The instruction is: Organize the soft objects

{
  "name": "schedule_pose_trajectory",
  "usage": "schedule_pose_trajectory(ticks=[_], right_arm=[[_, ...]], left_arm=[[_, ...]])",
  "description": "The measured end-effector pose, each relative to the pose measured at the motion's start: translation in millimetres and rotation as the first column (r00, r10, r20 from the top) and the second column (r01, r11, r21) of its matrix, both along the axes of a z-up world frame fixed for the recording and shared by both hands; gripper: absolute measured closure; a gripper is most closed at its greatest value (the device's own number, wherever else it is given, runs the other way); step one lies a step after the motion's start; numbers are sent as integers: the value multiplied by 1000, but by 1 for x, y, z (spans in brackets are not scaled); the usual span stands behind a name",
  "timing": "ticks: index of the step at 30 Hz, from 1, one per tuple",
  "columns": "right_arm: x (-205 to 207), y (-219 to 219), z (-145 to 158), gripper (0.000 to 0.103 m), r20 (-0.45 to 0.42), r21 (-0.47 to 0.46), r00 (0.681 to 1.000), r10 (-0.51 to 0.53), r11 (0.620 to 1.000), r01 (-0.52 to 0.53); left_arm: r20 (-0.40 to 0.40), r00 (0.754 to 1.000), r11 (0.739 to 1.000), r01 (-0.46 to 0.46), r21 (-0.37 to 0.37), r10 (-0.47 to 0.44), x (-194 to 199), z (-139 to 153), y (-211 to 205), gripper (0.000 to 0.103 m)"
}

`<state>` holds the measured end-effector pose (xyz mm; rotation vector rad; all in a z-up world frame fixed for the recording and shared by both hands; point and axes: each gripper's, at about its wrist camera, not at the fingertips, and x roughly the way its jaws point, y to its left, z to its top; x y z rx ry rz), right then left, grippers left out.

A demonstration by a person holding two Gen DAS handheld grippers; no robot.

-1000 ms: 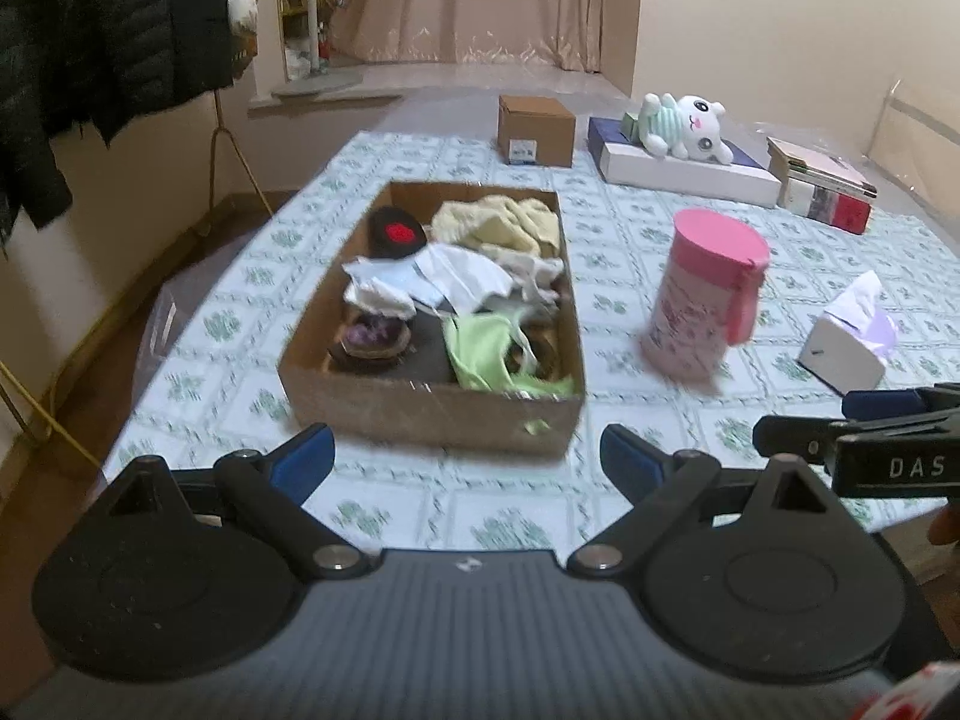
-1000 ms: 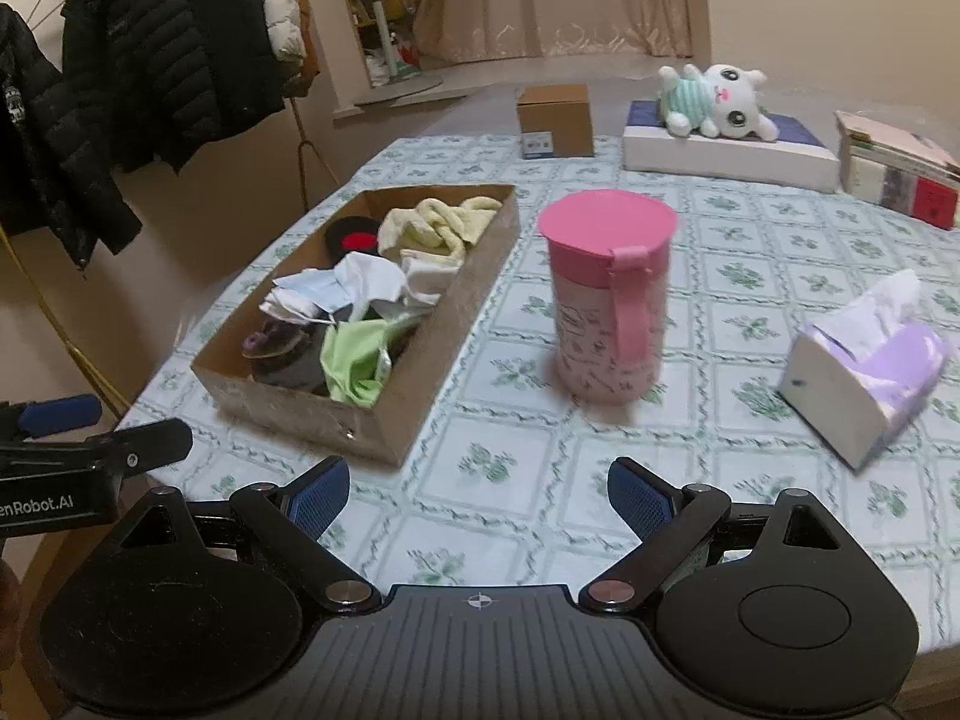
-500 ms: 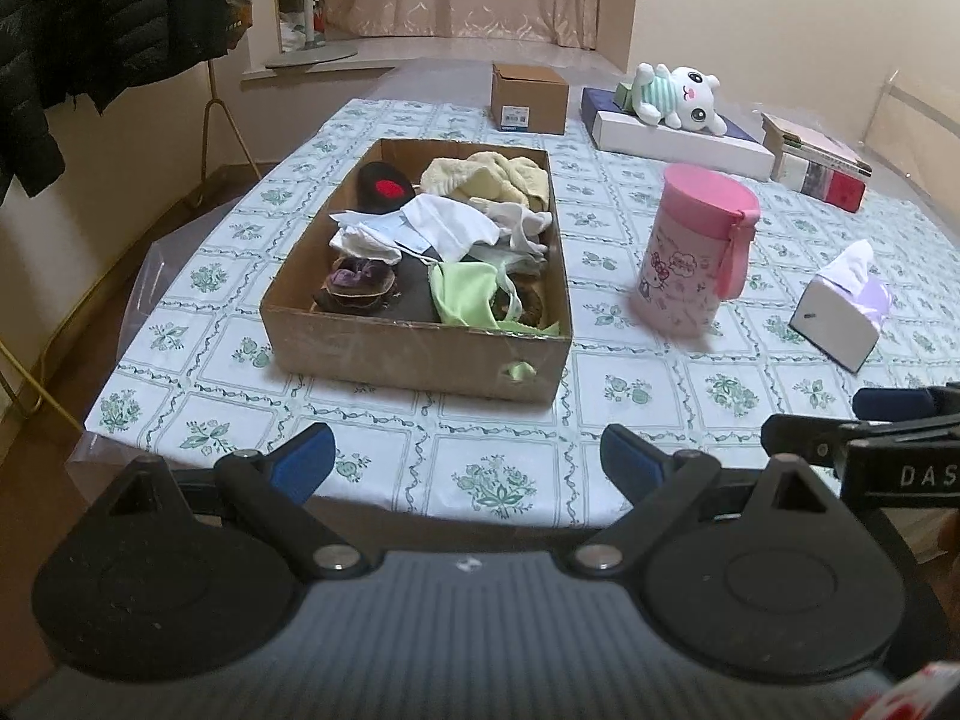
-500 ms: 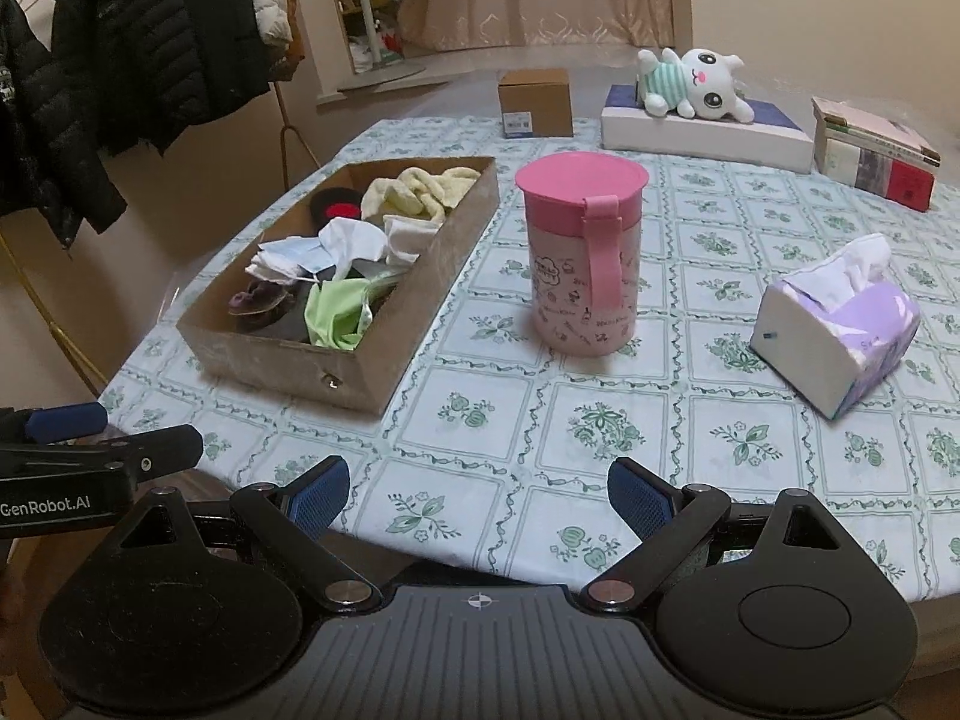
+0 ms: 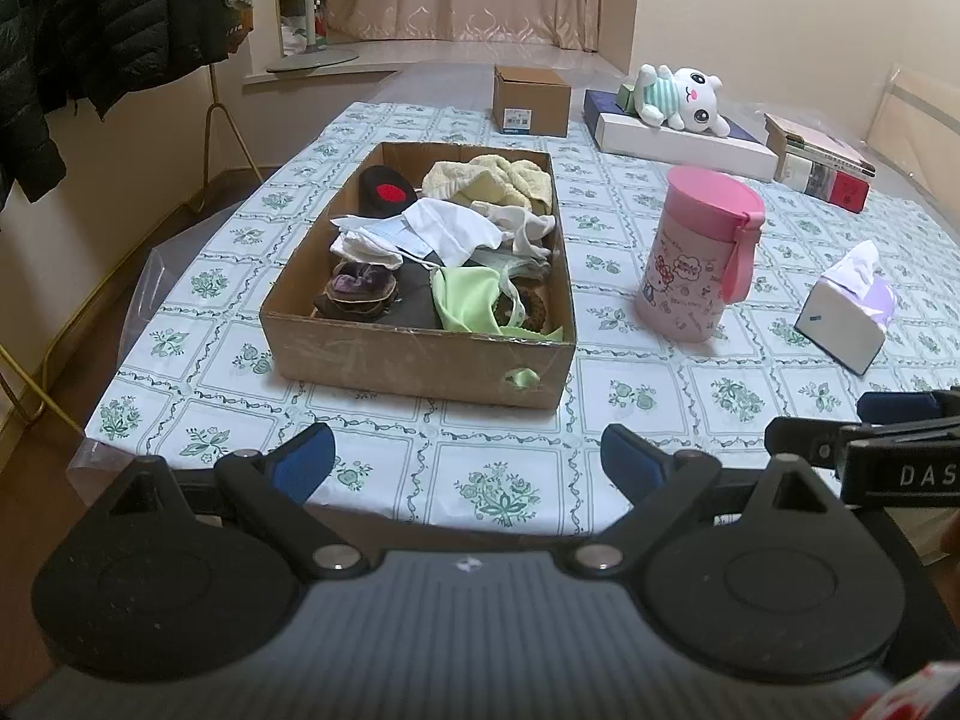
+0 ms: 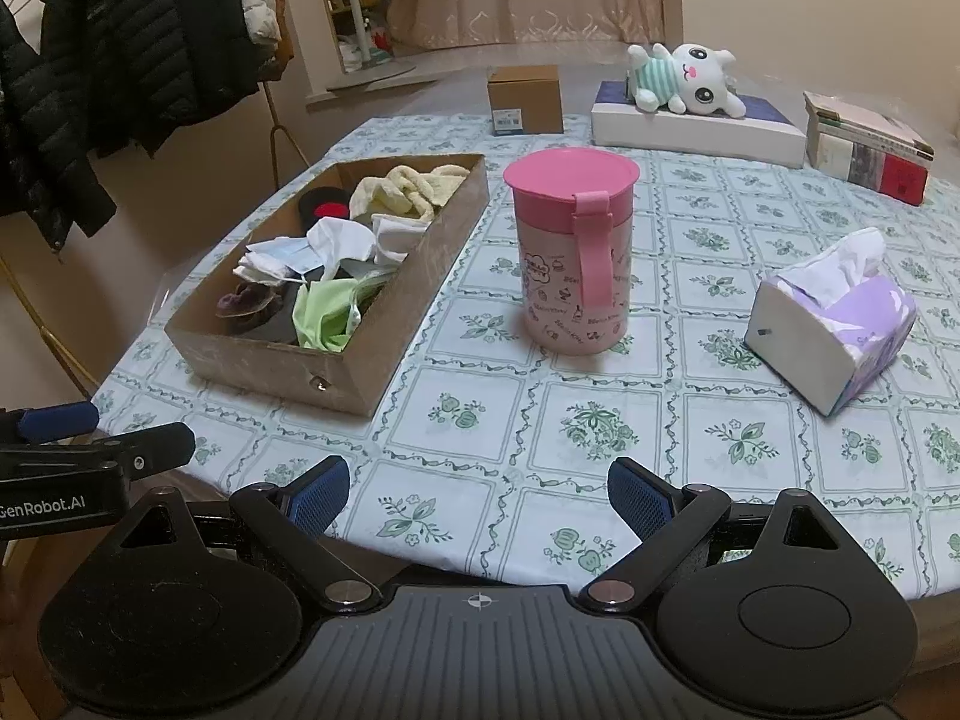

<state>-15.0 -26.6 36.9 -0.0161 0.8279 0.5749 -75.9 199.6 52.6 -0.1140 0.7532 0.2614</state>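
The tabletop (image 5: 648, 420), covered in a green-flowered cloth, is carrying everything, and the biggest thing on it is the cardboard box (image 5: 414, 363) sitting toward its left side, already holding a jumble of soft things: a yellow towel (image 5: 486, 180) at the far end, white cloths (image 5: 447, 228) in the middle, a green garment (image 5: 471, 300) at the near end. To the right of the box a pink lidded cup (image 6: 570, 252) is standing upright, and well right of that a tissue pack (image 6: 834, 324) is lying. At the far edge a plush rabbit (image 6: 690, 81) is resting on a flat white box (image 6: 696, 135); it looks like the one soft thing not yet gathered. The left tool (image 5: 468, 459) and the right tool (image 6: 477, 492) are both hanging at the near edge with fingers spread wide, gripping nothing. To do this well, I would say the right tool should be reaching over the cup rather than past its handle, closing on the rabbit's body, not an ear, and carrying it high over the box wall.
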Motion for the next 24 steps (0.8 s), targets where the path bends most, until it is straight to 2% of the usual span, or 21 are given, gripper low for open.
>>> schedule_pose_trajectory(ticks=[11,24], right_arm=[[2,-2,4,10,11,12,1000,-16,1000,16],[5,-2,8,10,22,16,999,-28,1000,27]], left_arm=[[20,999,999,32,33,-32,6,7,-1,8],[33,999,999,37,36,-38,11,12,-1,8]])
